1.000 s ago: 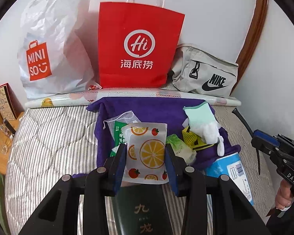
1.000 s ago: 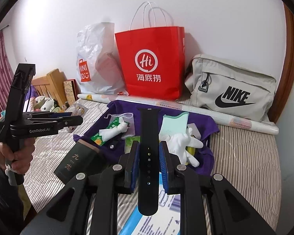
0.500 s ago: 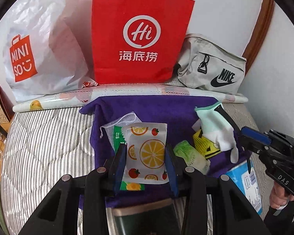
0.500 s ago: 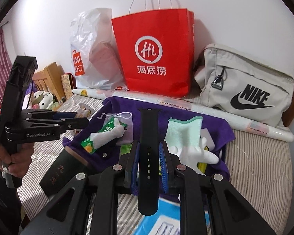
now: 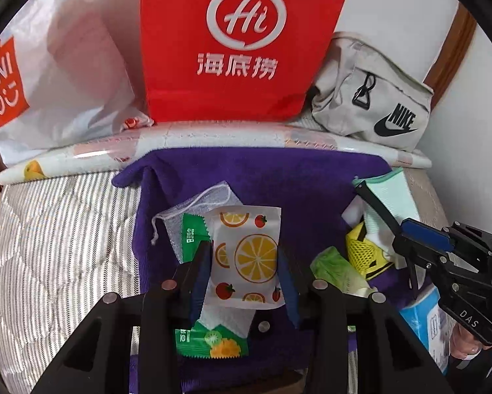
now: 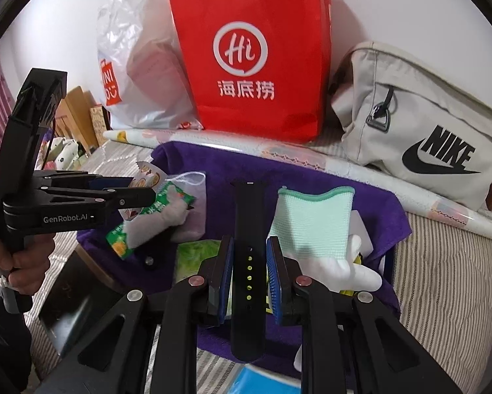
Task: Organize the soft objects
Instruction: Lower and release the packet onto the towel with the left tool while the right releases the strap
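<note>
My left gripper [image 5: 246,256] is shut on a white fruit-print packet [image 5: 249,256] and holds it above the purple towel [image 5: 262,177]. My right gripper [image 6: 249,259] is shut on a black watch strap [image 6: 249,229], held upright over the same towel [image 6: 377,203]. On the towel lie a white mesh pouch [image 5: 196,207], a green snack wrapper [image 5: 209,344], a light green packet [image 5: 334,269], a yellow mesh item [image 5: 360,249] and a mint-cuffed white glove [image 6: 314,226]. The left gripper also shows in the right wrist view [image 6: 140,193], and the right gripper in the left wrist view [image 5: 393,226].
A red paper bag [image 5: 239,42], a white Miniso plastic bag [image 5: 49,75] and a grey Nike bag [image 5: 374,98] stand against the wall behind a rolled printed sheet [image 5: 213,141]. A blue box [image 5: 433,328] lies at the right. A dark booklet [image 6: 68,298] lies on the striped mattress [image 5: 55,246].
Both grippers have moved forward toward the towel and the bags, each still holding its item. The towel and bags look larger and nearer.
</note>
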The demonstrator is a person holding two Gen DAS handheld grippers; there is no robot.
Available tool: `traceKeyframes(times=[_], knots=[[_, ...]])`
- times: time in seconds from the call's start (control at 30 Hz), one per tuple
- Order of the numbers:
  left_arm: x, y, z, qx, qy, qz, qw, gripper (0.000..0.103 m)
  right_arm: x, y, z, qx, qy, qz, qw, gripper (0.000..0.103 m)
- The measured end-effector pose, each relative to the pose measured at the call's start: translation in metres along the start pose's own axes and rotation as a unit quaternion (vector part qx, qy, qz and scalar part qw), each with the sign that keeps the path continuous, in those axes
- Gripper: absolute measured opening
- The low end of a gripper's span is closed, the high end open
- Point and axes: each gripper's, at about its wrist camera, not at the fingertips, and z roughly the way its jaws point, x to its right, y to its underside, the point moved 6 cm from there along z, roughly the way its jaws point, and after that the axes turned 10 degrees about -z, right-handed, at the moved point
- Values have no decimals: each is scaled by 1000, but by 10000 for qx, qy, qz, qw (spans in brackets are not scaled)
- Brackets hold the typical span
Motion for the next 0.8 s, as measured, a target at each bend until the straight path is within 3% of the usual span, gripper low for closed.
traceKeyframes(times=[0.47, 0.8], knots=[[-4, 3, 27, -348, -31, -95, 9993, 40, 6, 8, 16, -237, -56, 34, 9997, 21], [-6, 5, 26, -476, 50, -177, 9987, 53, 6, 10, 17, -299, -21, -5, 9996, 21]])
